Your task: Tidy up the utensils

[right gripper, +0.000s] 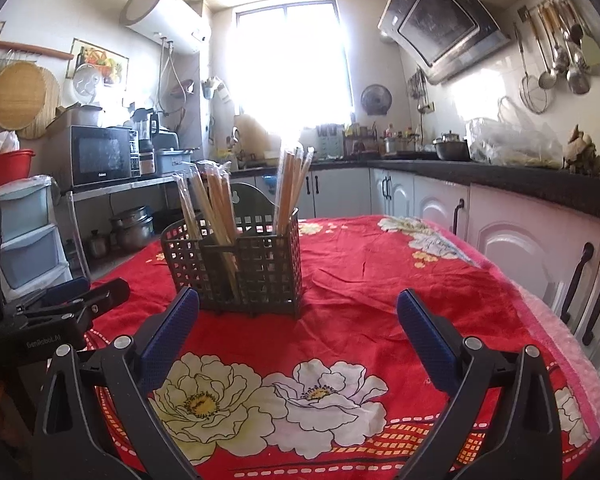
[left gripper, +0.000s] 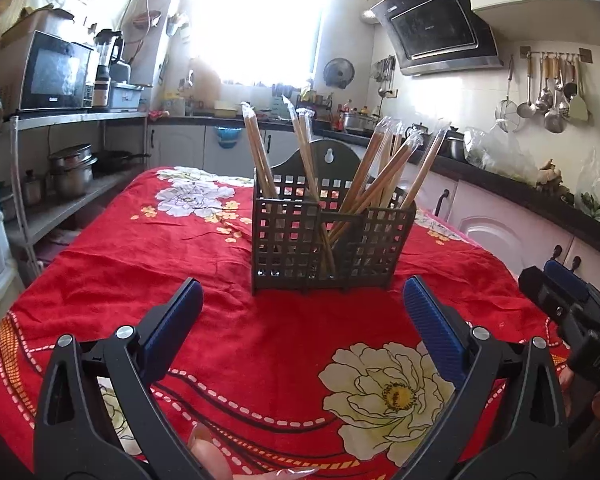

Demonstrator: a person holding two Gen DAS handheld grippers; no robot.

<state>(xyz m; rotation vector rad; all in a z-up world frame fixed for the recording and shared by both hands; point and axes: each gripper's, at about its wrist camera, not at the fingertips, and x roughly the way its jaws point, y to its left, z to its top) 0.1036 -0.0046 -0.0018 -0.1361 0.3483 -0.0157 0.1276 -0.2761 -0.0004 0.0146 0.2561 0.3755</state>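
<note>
Wrapped chopsticks (right gripper: 220, 204) upright in a gridded caddy (right gripper: 236, 264) on red floral cloth (right gripper: 360, 272) — right hand-held gripper (right gripper: 298, 332) agape, empty.

Matt grey plastic lattice on the utensil basket (left gripper: 332, 240), with wooden chopsticks (left gripper: 384, 168) sealed in glossy clear film. Soft red cloth (left gripper: 236, 320), floral print, faintly creased, draped across the table. Ribbed blue pads on the fingers (left gripper: 432, 328) of the left gripper (left gripper: 302, 320), set in smooth matt black plastic with bright metal pivot pins. Same finish on the right gripper (right gripper: 298, 328). Polished steel ladles (left gripper: 552, 96) at 2 o'clock; glossy black hood (left gripper: 436, 32).
</note>
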